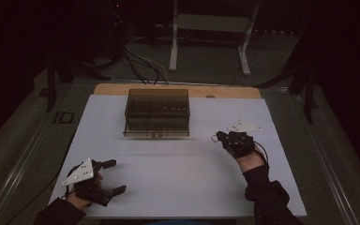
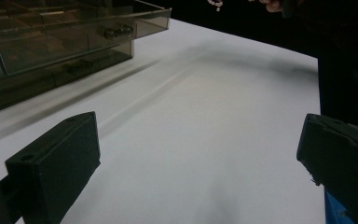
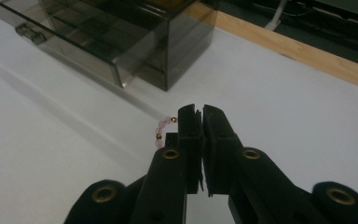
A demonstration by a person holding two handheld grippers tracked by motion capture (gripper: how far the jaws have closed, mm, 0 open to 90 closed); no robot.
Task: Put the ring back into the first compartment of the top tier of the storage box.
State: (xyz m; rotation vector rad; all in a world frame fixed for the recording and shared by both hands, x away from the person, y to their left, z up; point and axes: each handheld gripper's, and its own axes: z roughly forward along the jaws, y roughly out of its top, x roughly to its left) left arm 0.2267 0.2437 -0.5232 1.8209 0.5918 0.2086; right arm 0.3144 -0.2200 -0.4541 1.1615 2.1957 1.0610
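My left gripper is black with blocky jaws and a pale grey three-cornered plate on top. My right gripper is black too, with brass-ringed screw holes along its arms, a thin cable trailing, and dark sleeves behind.

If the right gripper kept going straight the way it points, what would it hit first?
Probably the smoky drawer box: the right gripper, shut on a bead bracelet, aims near its right front corner. Depth is unclear; it might just slip past.
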